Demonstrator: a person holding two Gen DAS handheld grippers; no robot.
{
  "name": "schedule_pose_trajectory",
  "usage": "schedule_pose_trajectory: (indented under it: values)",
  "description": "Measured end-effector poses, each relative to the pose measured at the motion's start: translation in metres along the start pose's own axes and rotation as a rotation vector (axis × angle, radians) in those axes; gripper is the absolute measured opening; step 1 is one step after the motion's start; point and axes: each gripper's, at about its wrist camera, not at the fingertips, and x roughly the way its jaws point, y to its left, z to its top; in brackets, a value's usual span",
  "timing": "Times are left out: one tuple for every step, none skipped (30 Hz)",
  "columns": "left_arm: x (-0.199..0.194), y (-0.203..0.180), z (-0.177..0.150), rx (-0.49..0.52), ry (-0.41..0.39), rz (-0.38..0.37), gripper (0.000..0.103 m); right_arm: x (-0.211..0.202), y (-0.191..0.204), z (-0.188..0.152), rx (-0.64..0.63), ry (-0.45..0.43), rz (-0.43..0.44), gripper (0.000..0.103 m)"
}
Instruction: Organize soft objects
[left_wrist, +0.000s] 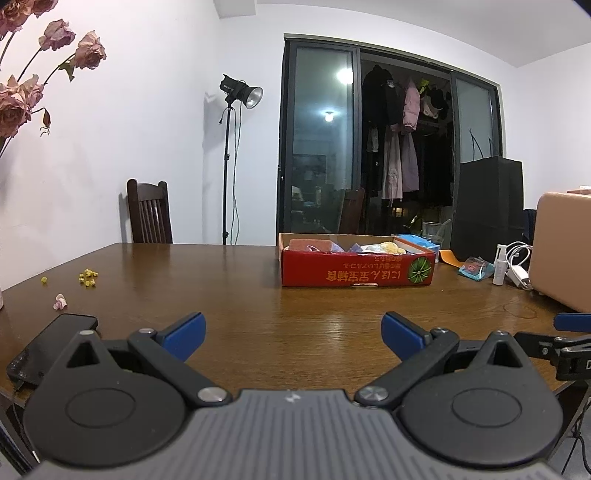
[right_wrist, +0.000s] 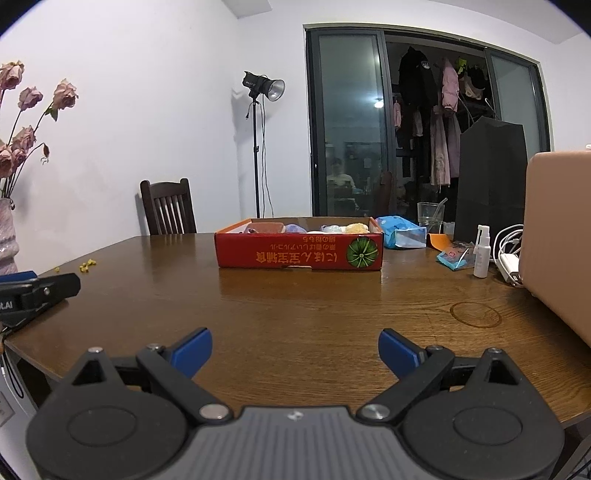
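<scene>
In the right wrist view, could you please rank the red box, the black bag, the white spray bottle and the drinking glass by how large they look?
Largest to smallest as they appear:
1. Red box
2. Black bag, close to the box in apparent area and standing farther back, so the top two are unsure
3. Drinking glass and white spray bottle look alike; not ranked
</scene>
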Motion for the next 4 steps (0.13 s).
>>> schedule_pose_trajectory:
  values:
    - [-0.0003, 0.0001, -0.0005, -0.001, -0.005, -0.001, 0.103, 0.0003, 0.0007, 0.0000, 0.000, -0.001, 0.001, 0.097]
    - [-0.0005, 0.0003, -0.0007, -0.005, -0.010, 0.001, 0.103, 0.0006, 0.0008, -0.0002, 0.000, -0.001, 0.001, 0.097]
    - [-0.0010, 0.0006, -0.0011, -0.011, -0.012, 0.005, 0.103, 0.0007, 0.0008, -0.0004, 0.000, 0.000, 0.001, 0.097]
    - [-0.0016, 0.0004, -0.0010, -0.010, -0.015, 0.001, 0.103, 0.0010, 0.0013, -0.0005, 0.000, 0.002, 0.001, 0.097]
